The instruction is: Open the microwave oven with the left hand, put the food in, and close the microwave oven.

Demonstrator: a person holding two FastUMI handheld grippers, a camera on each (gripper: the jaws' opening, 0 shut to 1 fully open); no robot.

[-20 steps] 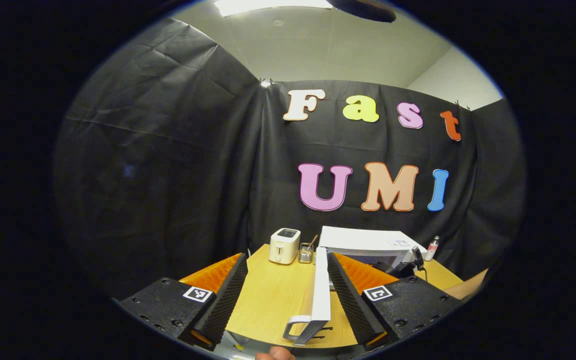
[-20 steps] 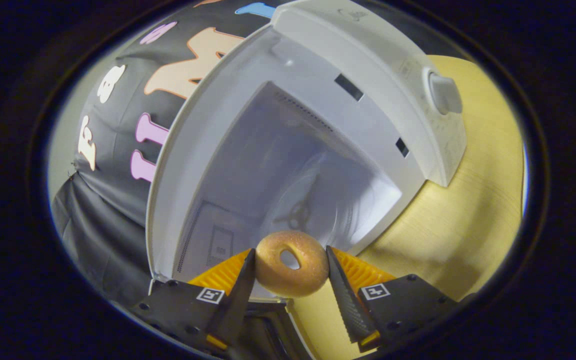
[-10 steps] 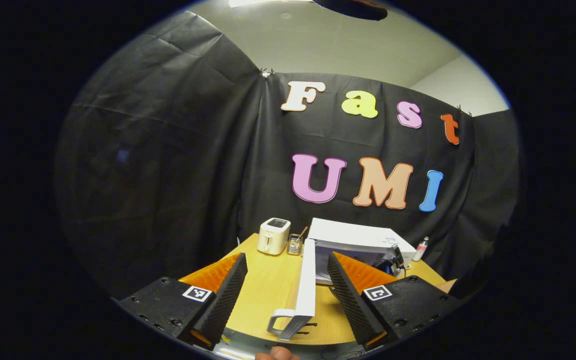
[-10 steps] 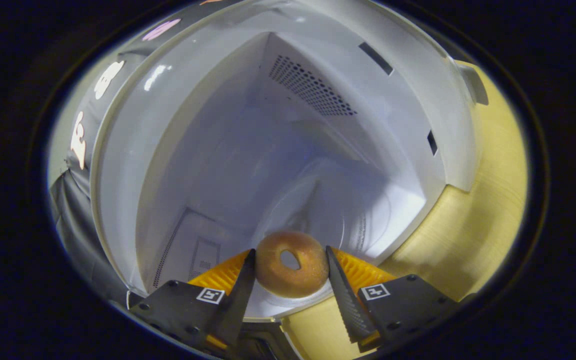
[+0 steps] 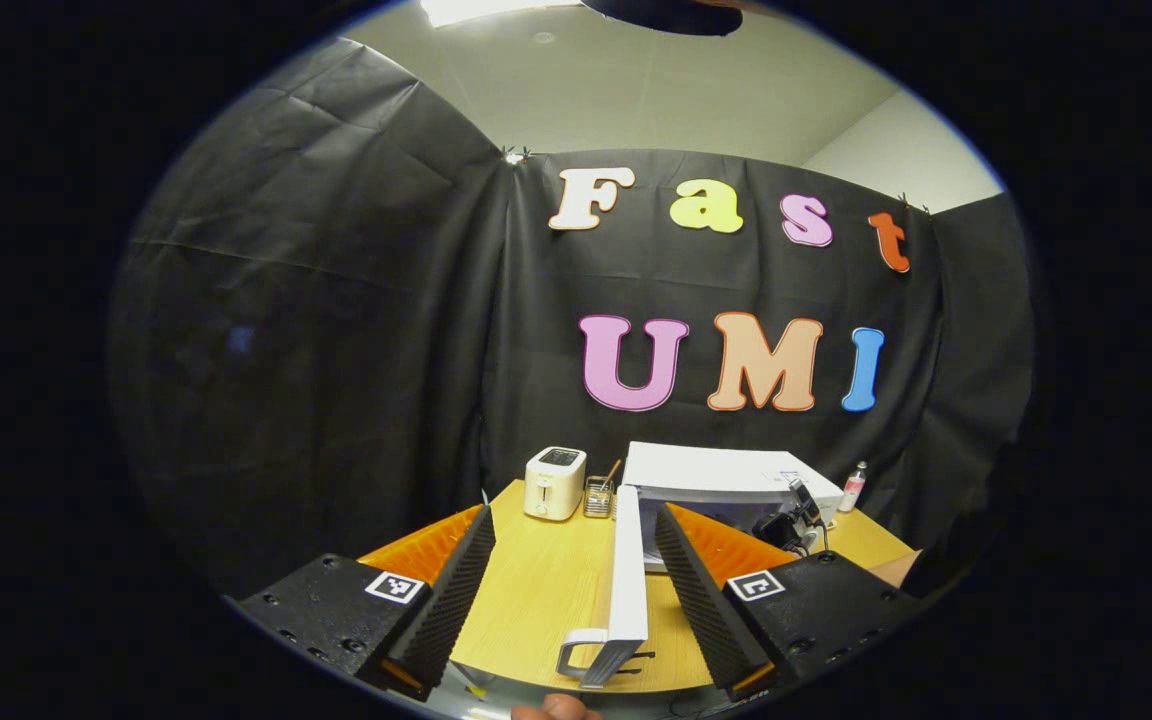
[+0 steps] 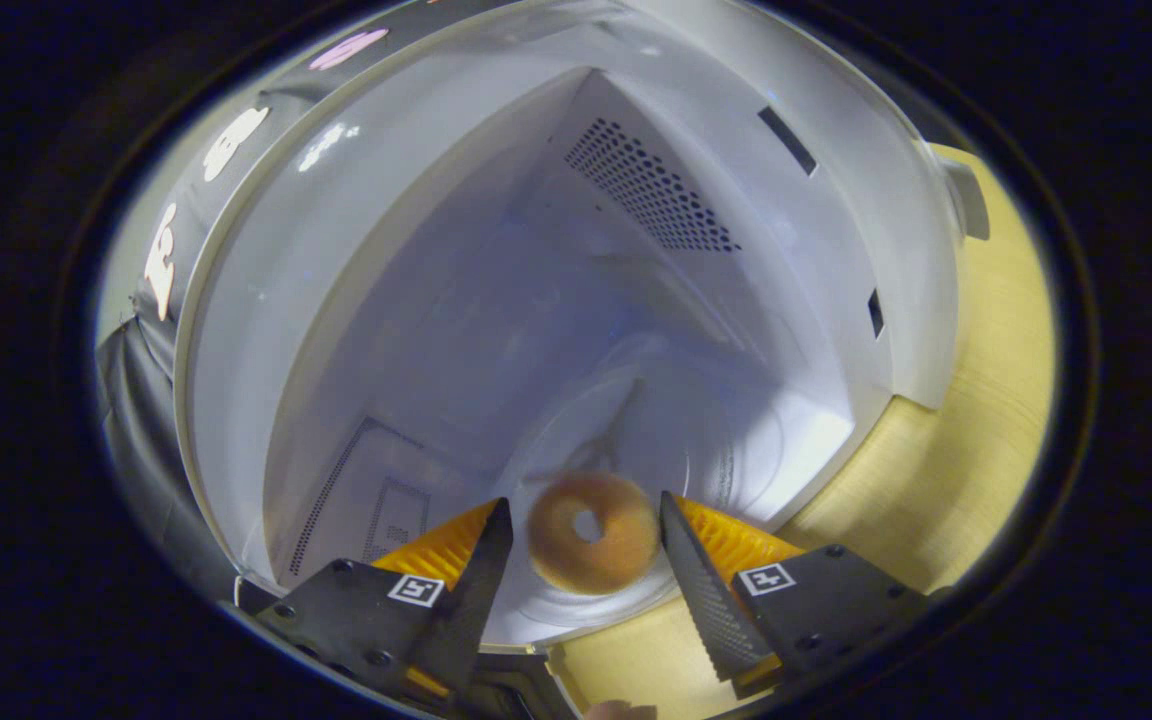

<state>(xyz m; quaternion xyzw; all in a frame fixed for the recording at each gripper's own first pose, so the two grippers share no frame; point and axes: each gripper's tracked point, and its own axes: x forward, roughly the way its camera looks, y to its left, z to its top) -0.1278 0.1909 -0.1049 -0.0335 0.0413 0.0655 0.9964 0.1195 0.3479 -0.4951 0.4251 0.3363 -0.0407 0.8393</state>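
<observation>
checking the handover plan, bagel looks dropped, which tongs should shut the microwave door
Left. The left tongs are open and face the swung-out door, its handle between them; the right tongs are at the oven mouth by the bagel.

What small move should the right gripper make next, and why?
Probably draw the right gripper straight back out of the microwave. Its fingers stand apart from the bagel, which looks blurred over the glass plate inside, so it seems released. The door is open, waiting to be shut.
</observation>
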